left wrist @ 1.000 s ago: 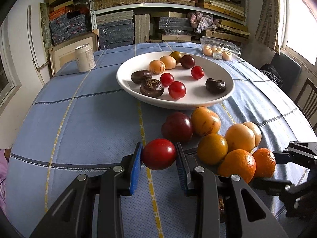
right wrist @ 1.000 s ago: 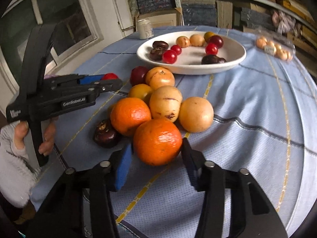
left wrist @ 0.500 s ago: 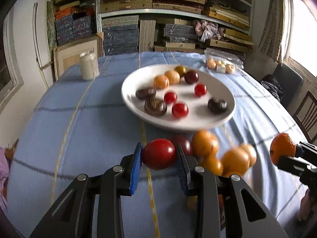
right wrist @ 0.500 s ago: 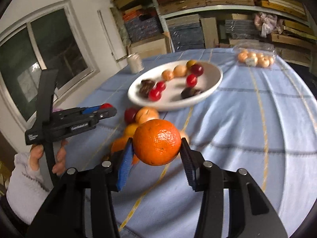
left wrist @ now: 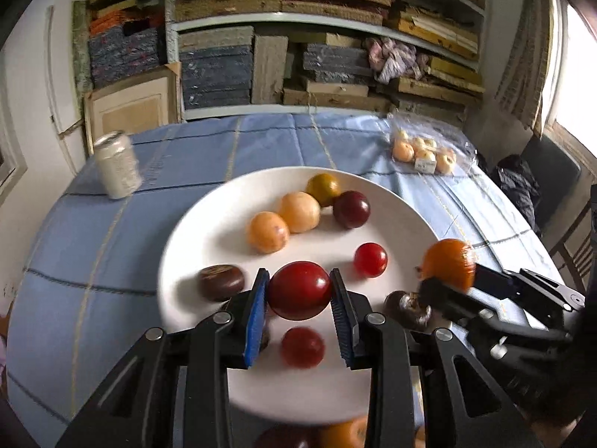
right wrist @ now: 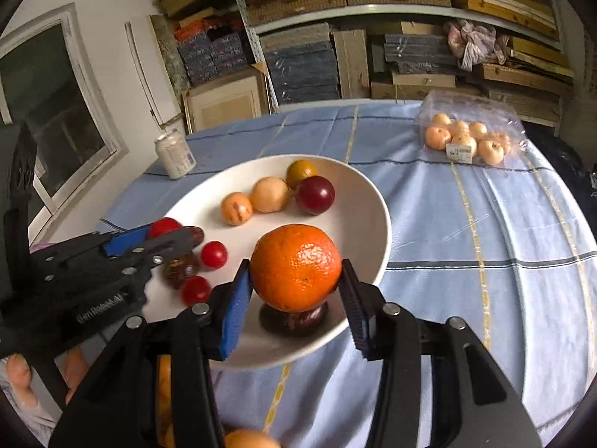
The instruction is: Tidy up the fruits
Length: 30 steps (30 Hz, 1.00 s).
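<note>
My left gripper is shut on a dark red round fruit and holds it above the near part of the white plate. My right gripper is shut on an orange and holds it above the plate's right side. The orange also shows in the left wrist view. The plate holds several small fruits: red ones, pale orange ones, dark plums and dark brown ones.
A pale drink can stands on the blue checked tablecloth at the far left. A clear pack of small pale fruits lies at the far right. Loose oranges show at the near edge. Shelves of stacked goods stand behind.
Both grippers lifted their fruits off the table and carried them forward. They now hang over the plate. The loose fruit pile has dropped below the view.
</note>
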{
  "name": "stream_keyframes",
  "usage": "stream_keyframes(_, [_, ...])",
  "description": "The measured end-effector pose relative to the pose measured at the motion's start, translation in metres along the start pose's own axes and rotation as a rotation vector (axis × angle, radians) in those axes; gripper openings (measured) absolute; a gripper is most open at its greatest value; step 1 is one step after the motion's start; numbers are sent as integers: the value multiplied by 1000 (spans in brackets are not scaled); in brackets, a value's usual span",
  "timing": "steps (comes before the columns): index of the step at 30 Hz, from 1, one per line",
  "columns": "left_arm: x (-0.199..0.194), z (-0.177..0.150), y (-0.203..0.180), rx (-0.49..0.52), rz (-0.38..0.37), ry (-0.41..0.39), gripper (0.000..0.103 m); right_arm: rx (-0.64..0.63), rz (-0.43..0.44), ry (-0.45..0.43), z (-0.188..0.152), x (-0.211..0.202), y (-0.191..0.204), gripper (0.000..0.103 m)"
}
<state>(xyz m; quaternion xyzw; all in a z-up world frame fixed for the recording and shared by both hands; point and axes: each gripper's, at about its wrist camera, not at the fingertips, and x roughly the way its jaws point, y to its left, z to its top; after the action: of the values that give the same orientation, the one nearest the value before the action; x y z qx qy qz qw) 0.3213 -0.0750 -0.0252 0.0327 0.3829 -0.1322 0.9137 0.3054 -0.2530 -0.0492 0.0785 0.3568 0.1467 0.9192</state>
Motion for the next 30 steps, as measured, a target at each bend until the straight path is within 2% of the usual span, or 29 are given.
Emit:
stream_keyframes(2, [10,-1,-5,14,-3,11,33,2,4,-5,-2,7,-5,48])
stream_keyframes(5, [21,-5,-5,14,-13,34,33,4,-3,-20,-4,7,-12,60])
stream_keyframes(7, [22,-7,-1,10,-25,39,34,35,6,-51,-3,-3,-19,60])
stream_keyframes(9, [18,-6,4,-14,-43,33,40,49,17,-75,-2,-13,-22,60])
stream_keyframes(10, [15,-5,5,-22,-52,28,46,50,16,-86,-1,-17,-22,61])
stream_keyframes(13, [1,-4,8,-21,-31,-9,57,61,18,-128,-3,-34,-25,67])
stream_keyframes(16, [-21,-10,15,-29,-15,-51,60,84,38,-148,-8,-48,-30,68])
stream_keyframes(19, [-47,-34,23,-32,7,-77,66,81,62,-137,-22,-58,-26,68])
stream_keyframes(22, [-63,-61,23,-17,28,-76,67,18,66,-108,-46,-70,-12,68])
stream_keyframes(25, [-83,-89,18,10,45,-87,67,-26,75,-119,-69,-89,1,70])
stream_keyframes(26, [-91,-100,16,20,43,-98,67,-24,83,-124,-75,-95,2,73])
stream_keyframes(30, [-115,-134,-6,100,-3,-132,67,11,99,-127,-98,-111,0,78])
